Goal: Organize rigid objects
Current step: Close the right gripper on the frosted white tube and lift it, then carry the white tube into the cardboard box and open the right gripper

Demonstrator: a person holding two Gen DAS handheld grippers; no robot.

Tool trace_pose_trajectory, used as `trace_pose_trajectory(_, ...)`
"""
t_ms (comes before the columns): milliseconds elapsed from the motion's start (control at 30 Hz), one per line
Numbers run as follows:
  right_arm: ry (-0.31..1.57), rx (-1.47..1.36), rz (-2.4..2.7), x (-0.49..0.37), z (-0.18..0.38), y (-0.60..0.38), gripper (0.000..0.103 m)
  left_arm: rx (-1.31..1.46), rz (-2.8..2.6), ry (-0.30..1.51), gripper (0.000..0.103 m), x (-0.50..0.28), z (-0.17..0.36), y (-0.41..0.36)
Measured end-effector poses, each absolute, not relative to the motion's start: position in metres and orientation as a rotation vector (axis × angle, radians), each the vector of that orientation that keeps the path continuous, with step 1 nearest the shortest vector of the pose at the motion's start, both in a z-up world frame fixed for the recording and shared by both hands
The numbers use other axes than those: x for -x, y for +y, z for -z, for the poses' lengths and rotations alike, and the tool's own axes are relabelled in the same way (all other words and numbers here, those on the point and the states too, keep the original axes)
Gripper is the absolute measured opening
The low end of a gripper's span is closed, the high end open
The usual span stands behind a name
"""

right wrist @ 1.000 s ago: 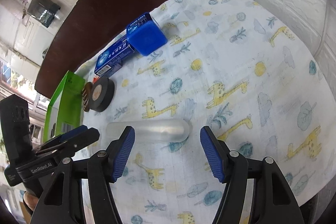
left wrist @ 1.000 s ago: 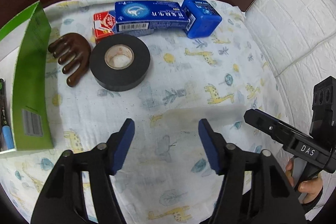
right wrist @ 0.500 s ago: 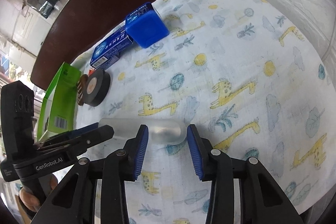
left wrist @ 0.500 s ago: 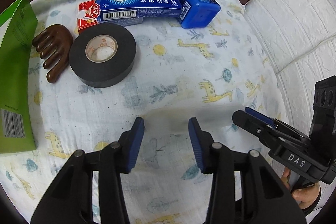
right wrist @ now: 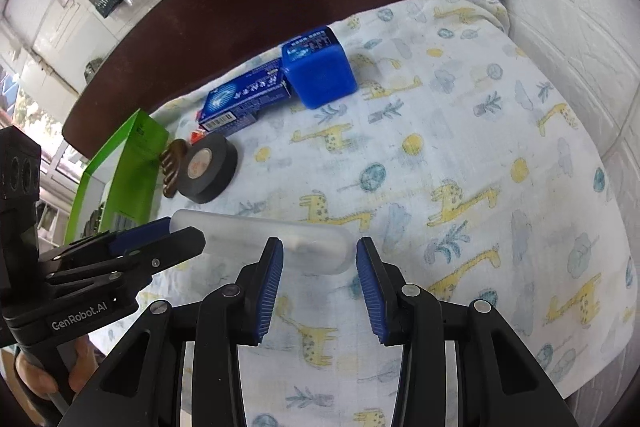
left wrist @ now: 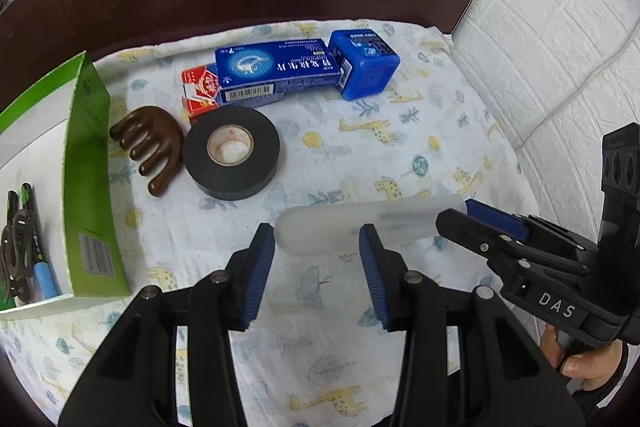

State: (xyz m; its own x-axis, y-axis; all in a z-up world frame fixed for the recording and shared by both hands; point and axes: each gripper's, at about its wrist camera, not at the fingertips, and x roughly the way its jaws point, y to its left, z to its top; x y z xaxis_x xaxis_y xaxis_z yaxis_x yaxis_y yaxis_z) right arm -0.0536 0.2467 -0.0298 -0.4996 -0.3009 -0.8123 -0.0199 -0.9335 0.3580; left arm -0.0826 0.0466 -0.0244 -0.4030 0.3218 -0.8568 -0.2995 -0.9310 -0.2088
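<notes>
A frosted translucent tube [left wrist: 360, 223] [right wrist: 256, 233] lies crosswise just above the giraffe-print cloth [left wrist: 360, 147]. My left gripper [left wrist: 316, 247] is shut on the tube's left end, its blue pads on either side. My right gripper [right wrist: 319, 259] is shut on the rounded right end. Each gripper shows side-on in the other view, the right gripper [left wrist: 452, 215] and the left gripper [right wrist: 180, 231], with a hand under each handle. Farther back lie a black tape roll [left wrist: 232, 153] and a brown wooden comb [left wrist: 148, 143].
At the cloth's far edge sit a long blue box [left wrist: 276, 67], a blue cube box [left wrist: 366, 67] and a red box [left wrist: 198, 91]. A green open box [left wrist: 88, 167] with pens [left wrist: 24, 227] stands at the left. A white brick wall [left wrist: 560, 47] borders the right.
Both grippers' jaws have narrowed onto the tube's ends. Both hands have then risen a little, and the tube has come up with them off the cloth.
</notes>
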Motion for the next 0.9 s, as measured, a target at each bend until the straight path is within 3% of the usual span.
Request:
trace_pose_trajectory(400,-0.335,-1.281,2.506,0.065,-0.025,0.17,0.041,1.319,-2.564,-0.046,0.041,0.06,-0.024,-0.037)
trace_pose_trajectory(900,-0.147,-1.196,2.312,0.092,-0.045,0.017,0.042,1.273,-2.797,-0.167,0.043,0.042,-0.046,-0.172)
